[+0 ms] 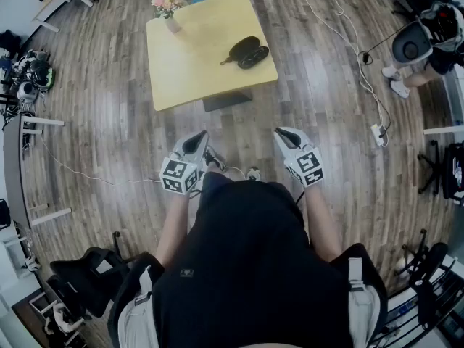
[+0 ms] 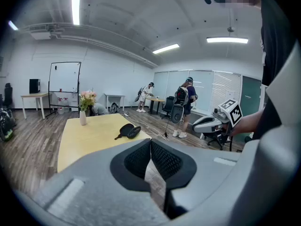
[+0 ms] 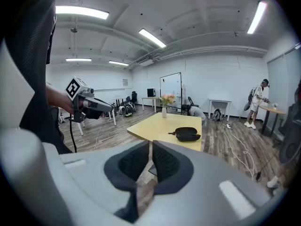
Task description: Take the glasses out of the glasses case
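Glasses case lies on the yellow table, on its right half as seen in the head view. Long axis is diagonal there, lower-left to upper-right, with a thin strap or tab sticking out at the lower-left end. It reads as two dark lobes side by side, so it looks swung open, but it's too small to confirm. Contents: no view shows whether glasses are inside. Vase of flowers stands at the table's far left corner, well apart from the case.

Left tool and right tool are both held low over the wood floor, close to the person's body and well short of the table. Left tool: jaws closed, pads meeting at the tips, empty. Right tool: jaws all but together, only a hairline slit, empty. Table base is mostly hidden under the top.
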A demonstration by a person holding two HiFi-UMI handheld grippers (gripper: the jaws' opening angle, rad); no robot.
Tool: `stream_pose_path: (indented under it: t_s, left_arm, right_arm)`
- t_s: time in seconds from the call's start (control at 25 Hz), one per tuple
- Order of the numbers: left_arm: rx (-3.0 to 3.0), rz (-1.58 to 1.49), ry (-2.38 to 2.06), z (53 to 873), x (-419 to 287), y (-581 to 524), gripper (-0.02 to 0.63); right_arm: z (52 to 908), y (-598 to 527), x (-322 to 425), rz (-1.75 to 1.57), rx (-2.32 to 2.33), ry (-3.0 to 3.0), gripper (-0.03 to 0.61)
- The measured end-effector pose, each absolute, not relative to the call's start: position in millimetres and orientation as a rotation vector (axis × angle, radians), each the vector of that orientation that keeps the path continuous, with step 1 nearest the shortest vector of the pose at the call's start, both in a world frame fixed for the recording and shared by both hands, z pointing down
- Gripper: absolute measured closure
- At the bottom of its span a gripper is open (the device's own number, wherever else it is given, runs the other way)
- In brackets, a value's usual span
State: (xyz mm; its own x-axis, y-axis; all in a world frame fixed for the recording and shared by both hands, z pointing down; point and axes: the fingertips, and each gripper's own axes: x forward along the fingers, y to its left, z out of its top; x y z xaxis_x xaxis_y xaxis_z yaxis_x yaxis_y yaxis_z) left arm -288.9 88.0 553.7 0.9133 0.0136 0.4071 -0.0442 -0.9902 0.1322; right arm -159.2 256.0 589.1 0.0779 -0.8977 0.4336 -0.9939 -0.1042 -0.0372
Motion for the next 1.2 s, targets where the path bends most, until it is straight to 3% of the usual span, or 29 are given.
stream_pose_path:
  t_s: [0.72, 1.2]
  left_arm:
    - [2.947, 0.604, -0.057, 547.4, -282.8, 99.8, 0.601]
    - [2.863, 0.624, -0.091, 565.3, -281.0, 52.2, 0.601]
  right_arm:
    - [592.0, 262.4, -150.2, 0.521, 2.070, -1.902, 0.554]
    - [599.9, 213.1, -131.0, 0.553, 2.048, -1.901, 0.554]
